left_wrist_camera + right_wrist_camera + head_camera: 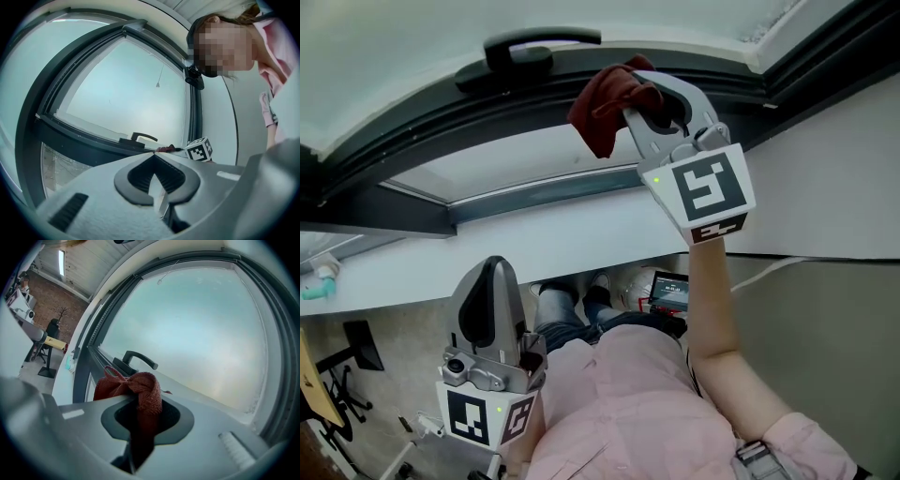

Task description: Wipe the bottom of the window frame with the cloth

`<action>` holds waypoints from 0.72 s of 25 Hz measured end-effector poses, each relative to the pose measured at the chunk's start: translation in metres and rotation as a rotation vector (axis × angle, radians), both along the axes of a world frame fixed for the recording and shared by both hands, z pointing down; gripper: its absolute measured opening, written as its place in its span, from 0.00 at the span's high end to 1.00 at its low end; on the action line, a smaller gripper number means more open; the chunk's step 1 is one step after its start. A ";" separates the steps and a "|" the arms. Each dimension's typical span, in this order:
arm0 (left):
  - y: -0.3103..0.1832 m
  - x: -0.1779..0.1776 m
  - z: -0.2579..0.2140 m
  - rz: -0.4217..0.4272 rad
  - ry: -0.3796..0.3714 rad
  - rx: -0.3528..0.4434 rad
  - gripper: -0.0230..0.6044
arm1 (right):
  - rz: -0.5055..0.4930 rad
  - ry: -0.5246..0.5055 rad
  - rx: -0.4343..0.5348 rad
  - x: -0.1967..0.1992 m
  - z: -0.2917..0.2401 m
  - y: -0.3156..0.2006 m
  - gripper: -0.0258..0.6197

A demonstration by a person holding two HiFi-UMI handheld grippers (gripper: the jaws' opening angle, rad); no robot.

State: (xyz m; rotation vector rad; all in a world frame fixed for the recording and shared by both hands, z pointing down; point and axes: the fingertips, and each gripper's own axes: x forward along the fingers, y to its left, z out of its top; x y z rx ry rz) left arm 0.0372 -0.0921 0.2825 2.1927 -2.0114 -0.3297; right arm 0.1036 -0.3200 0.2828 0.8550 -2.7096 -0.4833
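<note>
head view: red cloth [605, 108] in right gripper [652, 98] by window frame [403, 141]

No readable text, labels, numbers or signs anywhere

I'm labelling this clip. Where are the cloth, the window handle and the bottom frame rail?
cloth [605, 108], head view, middle of the red bunch.
window handle [542, 40], head view, on the black lever.
bottom frame rail [403, 131], head view, dark face left of handle.
</note>
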 end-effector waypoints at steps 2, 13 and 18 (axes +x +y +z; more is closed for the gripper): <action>-0.002 -0.005 0.003 0.001 0.006 0.004 0.96 | 0.003 0.002 -0.001 -0.004 0.004 -0.002 0.87; -0.005 -0.005 0.008 0.004 0.011 0.006 0.96 | 0.049 -0.013 -0.015 0.014 0.012 -0.015 0.87; -0.006 0.000 0.006 0.011 0.015 0.008 0.96 | 0.068 -0.016 -0.022 0.025 0.011 -0.020 0.87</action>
